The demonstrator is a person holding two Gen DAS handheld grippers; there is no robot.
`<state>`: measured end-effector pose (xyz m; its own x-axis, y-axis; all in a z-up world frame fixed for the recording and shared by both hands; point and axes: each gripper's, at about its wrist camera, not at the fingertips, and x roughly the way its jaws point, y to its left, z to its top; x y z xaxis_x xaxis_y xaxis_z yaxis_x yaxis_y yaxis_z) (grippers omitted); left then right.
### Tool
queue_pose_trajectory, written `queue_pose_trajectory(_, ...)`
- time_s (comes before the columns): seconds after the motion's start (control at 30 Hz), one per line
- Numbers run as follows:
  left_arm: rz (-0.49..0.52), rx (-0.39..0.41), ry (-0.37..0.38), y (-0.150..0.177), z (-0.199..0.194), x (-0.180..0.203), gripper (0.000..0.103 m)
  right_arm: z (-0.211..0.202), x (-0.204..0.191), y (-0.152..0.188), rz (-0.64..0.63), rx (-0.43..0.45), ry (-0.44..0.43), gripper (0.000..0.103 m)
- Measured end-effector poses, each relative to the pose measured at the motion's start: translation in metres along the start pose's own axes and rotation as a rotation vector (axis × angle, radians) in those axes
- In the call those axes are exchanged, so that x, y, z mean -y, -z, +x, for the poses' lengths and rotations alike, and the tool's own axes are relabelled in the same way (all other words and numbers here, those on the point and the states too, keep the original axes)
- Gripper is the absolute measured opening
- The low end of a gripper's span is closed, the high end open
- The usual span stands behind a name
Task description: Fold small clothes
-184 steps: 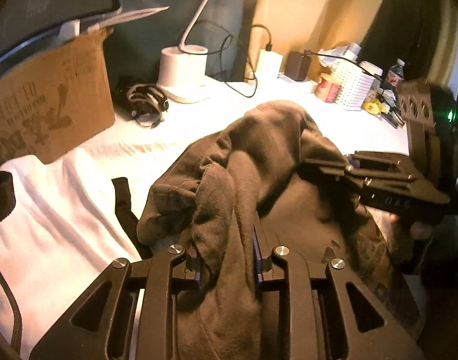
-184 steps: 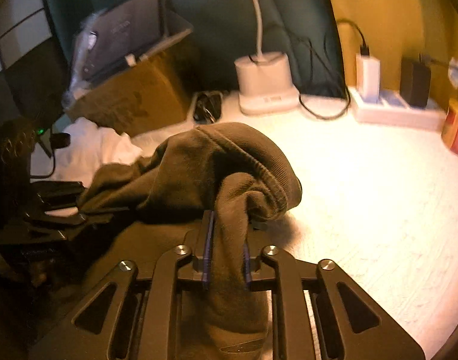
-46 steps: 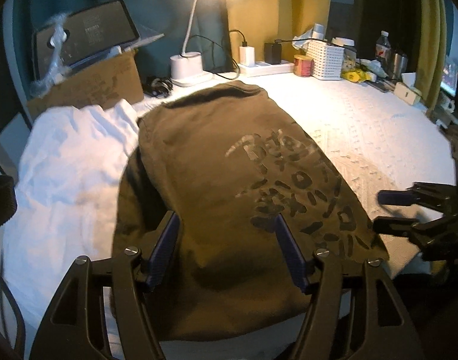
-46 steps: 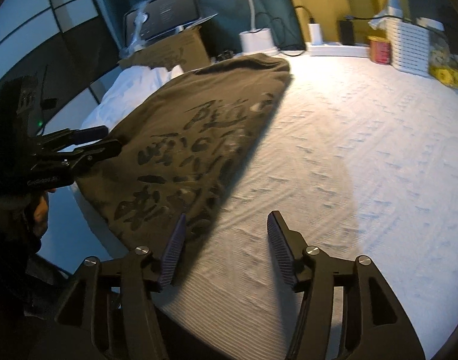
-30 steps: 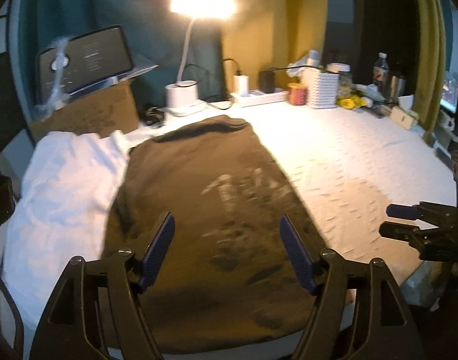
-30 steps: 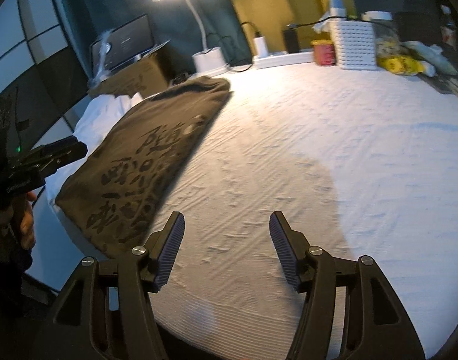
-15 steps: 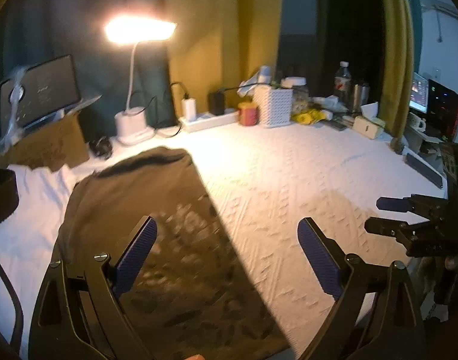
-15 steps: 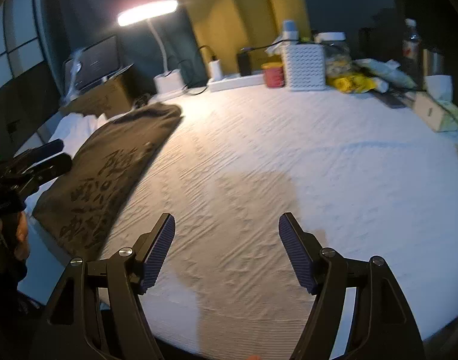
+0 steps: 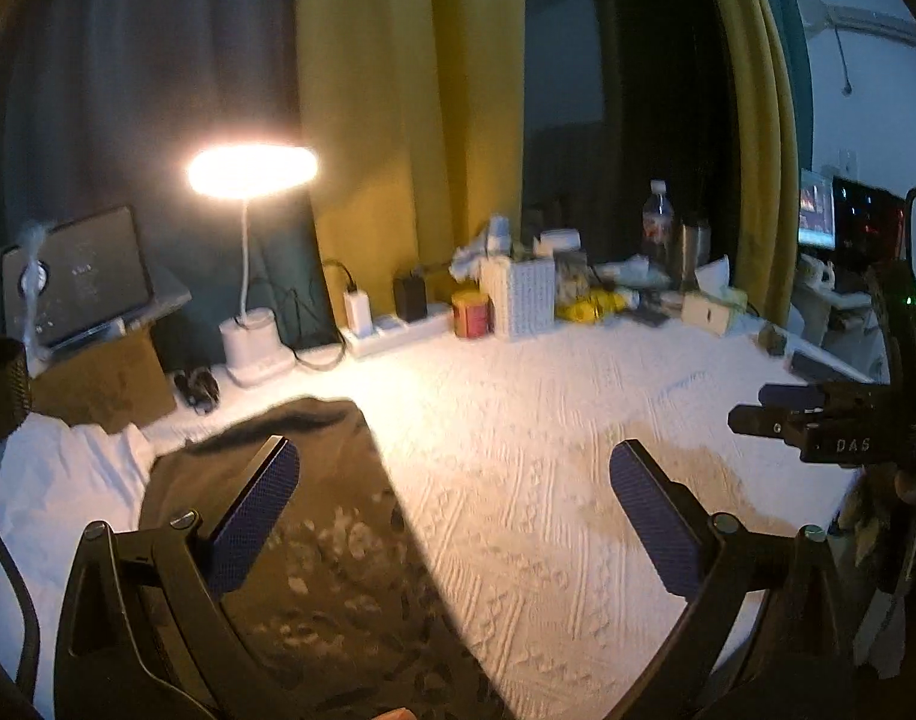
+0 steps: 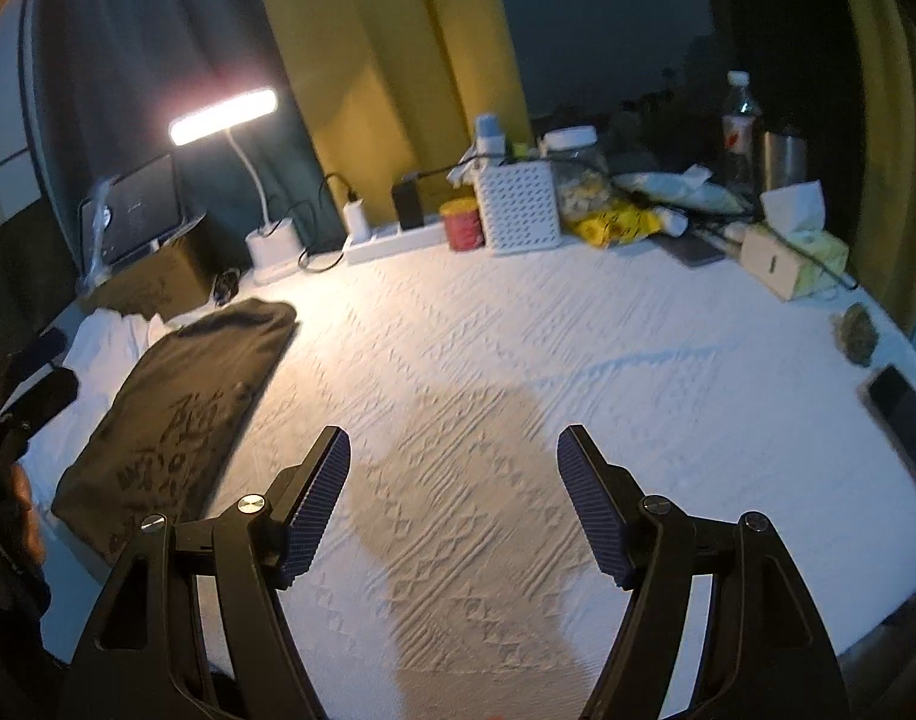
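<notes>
Now both claws raised, gaping, left claw (image 9: 455,498), right claw (image 10: 455,501)

Olive-brown garment (image 10: 182,396) with pale printed lettering — folded into a flat rectangle, lying at the surface's (image 10: 518,348) left edge, partly over white cloth (image 10: 104,330).

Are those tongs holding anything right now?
Nothing: left tongs and right tongs both gape empty; the folded olive shirt lies untouched on the table.
</notes>
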<state>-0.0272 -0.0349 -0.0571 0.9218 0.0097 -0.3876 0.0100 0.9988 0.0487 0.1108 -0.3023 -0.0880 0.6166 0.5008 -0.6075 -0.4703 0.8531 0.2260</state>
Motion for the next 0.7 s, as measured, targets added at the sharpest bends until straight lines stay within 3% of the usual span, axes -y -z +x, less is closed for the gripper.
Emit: queue_pose_trajectory(0.7,-0.026,0.21,-0.008,-0.04,-0.044,0.0,0.102,-0.077,-0.02,-0.049,-0.094,0.236,0.135,0.075)
